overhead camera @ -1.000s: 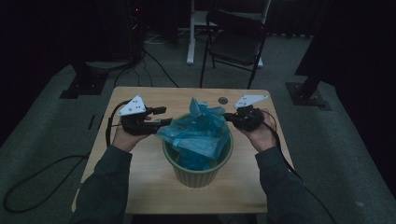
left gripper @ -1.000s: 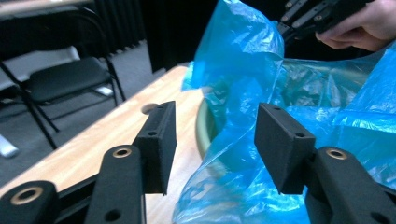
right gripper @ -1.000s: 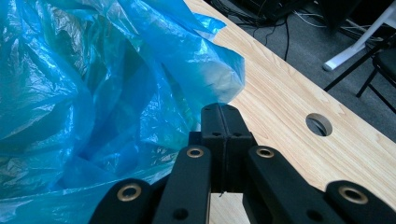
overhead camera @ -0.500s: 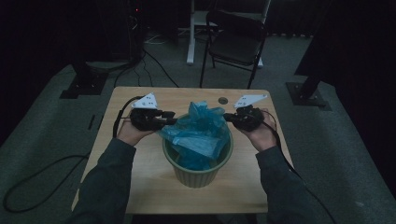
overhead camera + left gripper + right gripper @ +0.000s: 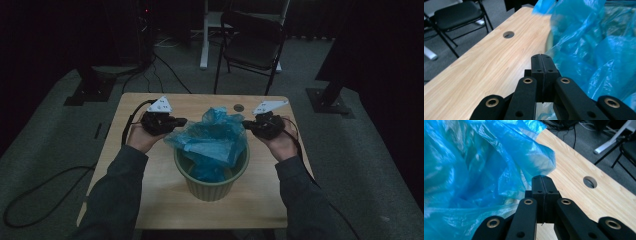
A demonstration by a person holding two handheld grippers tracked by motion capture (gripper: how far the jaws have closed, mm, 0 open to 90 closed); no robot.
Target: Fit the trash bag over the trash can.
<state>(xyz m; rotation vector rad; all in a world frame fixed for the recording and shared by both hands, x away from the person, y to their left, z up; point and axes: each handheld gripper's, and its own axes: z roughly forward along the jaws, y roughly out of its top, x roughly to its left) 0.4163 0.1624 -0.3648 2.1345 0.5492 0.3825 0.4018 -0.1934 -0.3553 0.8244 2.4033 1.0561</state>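
Note:
A crumpled blue plastic bag [image 5: 212, 140] sits in a pale green ribbed bin [image 5: 210, 187] at the middle of the wooden table [image 5: 150, 200]. My left gripper [image 5: 184, 121] is at the bag's left edge. Its jaws have just been closing and now stand together [image 5: 541, 55], with the thin blue film [image 5: 594, 50] running in under them. My right gripper [image 5: 245, 124] is at the bag's right edge, jaws pressed together [image 5: 541, 177] where a flap of the bag [image 5: 474, 170] meets their tips. Both grippers point inward toward the bin, level with its rim.
A round cable hole [image 5: 239, 107] lies in the tabletop behind the bin. A black folding chair [image 5: 255, 45] stands on the grey floor beyond the table's far edge. Cables trail off the table's left side. The person's sleeves flank the bin.
The left gripper moved right, in to the bag's left edge, and its jaws went from wide open to shut there. The right gripper stayed where it was, shut.

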